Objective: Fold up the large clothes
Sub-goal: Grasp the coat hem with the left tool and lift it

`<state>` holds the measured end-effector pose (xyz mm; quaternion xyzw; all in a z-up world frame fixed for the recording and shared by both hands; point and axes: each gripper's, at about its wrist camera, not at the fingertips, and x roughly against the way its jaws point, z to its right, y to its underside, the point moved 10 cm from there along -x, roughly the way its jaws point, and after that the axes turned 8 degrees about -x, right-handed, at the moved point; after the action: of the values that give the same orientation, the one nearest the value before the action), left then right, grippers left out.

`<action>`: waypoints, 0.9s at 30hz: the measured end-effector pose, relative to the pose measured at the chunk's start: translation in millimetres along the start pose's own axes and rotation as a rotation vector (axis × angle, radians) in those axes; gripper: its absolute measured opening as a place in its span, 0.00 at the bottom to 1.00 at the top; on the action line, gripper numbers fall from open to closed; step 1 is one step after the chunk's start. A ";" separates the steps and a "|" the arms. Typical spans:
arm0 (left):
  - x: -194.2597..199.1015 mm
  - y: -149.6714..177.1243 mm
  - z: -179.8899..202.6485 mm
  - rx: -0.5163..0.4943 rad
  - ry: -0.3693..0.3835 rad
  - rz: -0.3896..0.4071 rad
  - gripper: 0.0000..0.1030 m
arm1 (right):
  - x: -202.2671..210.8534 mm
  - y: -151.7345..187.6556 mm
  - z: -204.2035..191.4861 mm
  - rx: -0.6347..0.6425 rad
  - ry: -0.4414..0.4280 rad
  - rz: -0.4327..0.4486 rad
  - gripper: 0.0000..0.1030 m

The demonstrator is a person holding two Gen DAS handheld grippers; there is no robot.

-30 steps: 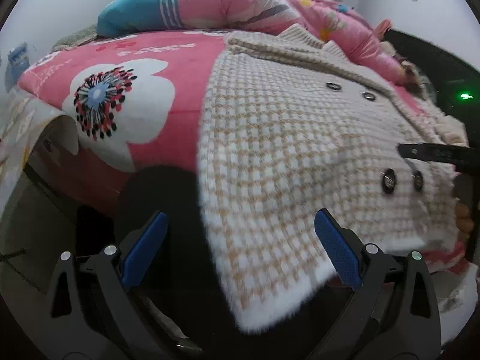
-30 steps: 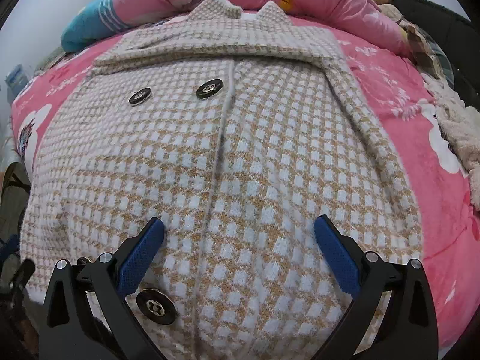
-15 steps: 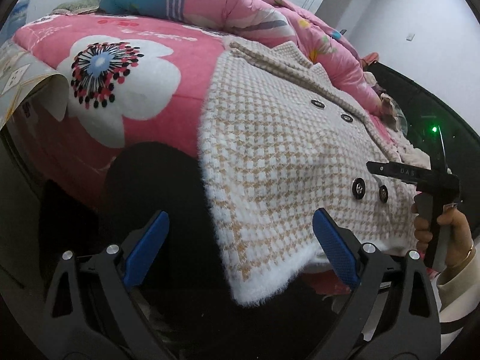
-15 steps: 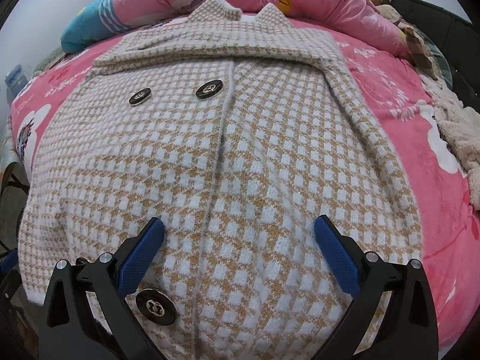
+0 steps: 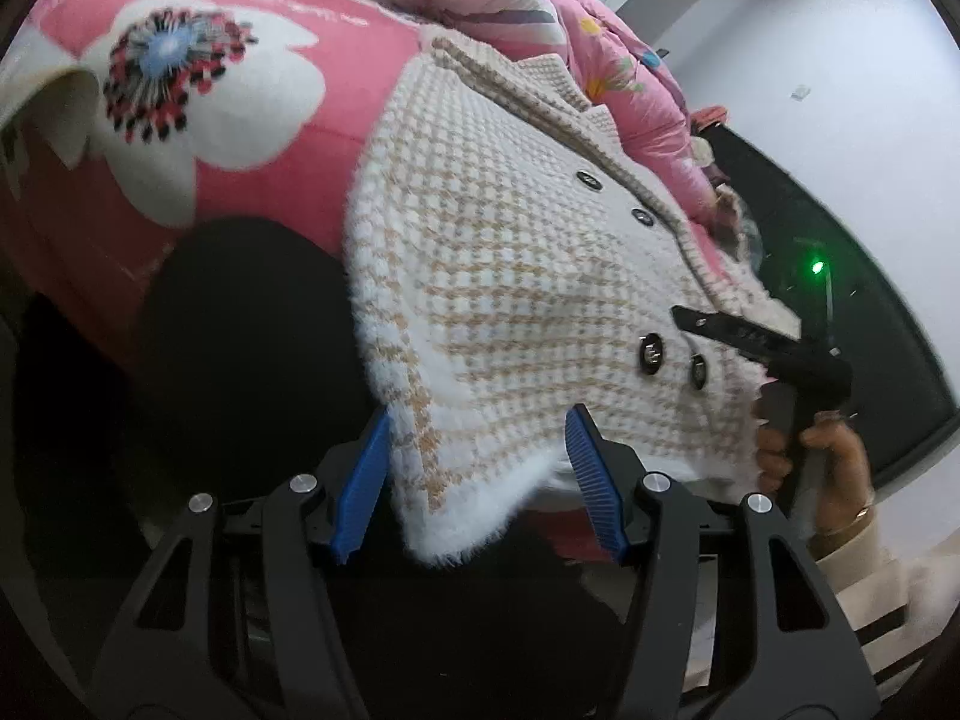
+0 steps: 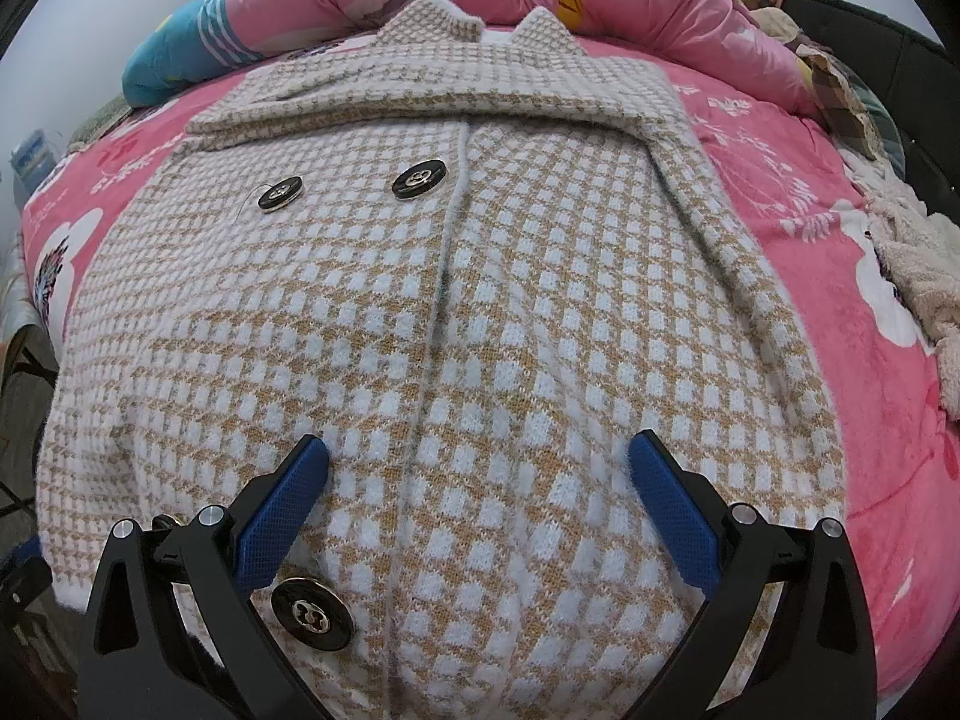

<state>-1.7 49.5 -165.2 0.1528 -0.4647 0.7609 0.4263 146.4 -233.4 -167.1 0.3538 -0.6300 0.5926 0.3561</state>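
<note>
A fuzzy knitted coat point(image 6: 456, 324), patterned in a small tan-and-white houndstooth check, is spread front-up on a bed covered by a plush pink blanket point(image 5: 252, 42) printed with large white flowers. The coat is double-breasted, with round dark buttons point(image 6: 419, 179) rimmed in shiny metal, a notched collar at the far end and a soft white furry hem. Beyond the collar a puffy, glossy pink quilt point(image 6: 630, 6) is bunched up. The left gripper point(image 5: 477, 480), its jaws lined with ribbed blue pads, is placed at the coat's near lower corner, which hangs over the bed's edge; its jaws have just been closing and now stand about half apart, with the corner of the hem between them, the left pad is at the fabric's edge while the right pad stands clear of it. The right gripper point(image 6: 480, 498) is held directly above the coat's lower front, its jaws wide apart over the fabric and nothing gripped; one button lies just beside its left finger.
</note>
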 end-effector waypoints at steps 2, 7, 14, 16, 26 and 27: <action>-2.6 0.9 0.2 0.024 0.017 0.000 0.54 | 0.1 0.2 0.3 0.000 0.000 0.001 0.94; -9.6 -3.7 -1.7 0.041 0.010 0.007 0.54 | 0.3 -0.1 0.7 0.001 -0.001 0.002 0.94; -23.4 -10.8 2.8 -0.001 -0.093 -0.027 0.52 | 0.8 0.0 0.1 0.000 -0.002 0.002 0.94; -24.0 -9.6 2.3 -0.034 -0.161 -0.046 0.42 | 0.7 0.3 0.0 0.002 -0.006 0.002 0.94; -17.9 -8.1 -5.9 -0.102 -0.310 -0.093 0.21 | 13.4 4.4 5.7 0.022 -0.116 -0.017 0.94; -18.0 -8.0 -5.0 -0.116 -0.326 -0.099 0.21 | 18.0 4.5 9.4 0.012 -0.134 -0.019 0.94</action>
<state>16.1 46.2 -174.5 0.2721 -0.5626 0.6761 0.3904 133.3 -243.0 -154.1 0.4011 -0.6453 0.5679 0.3166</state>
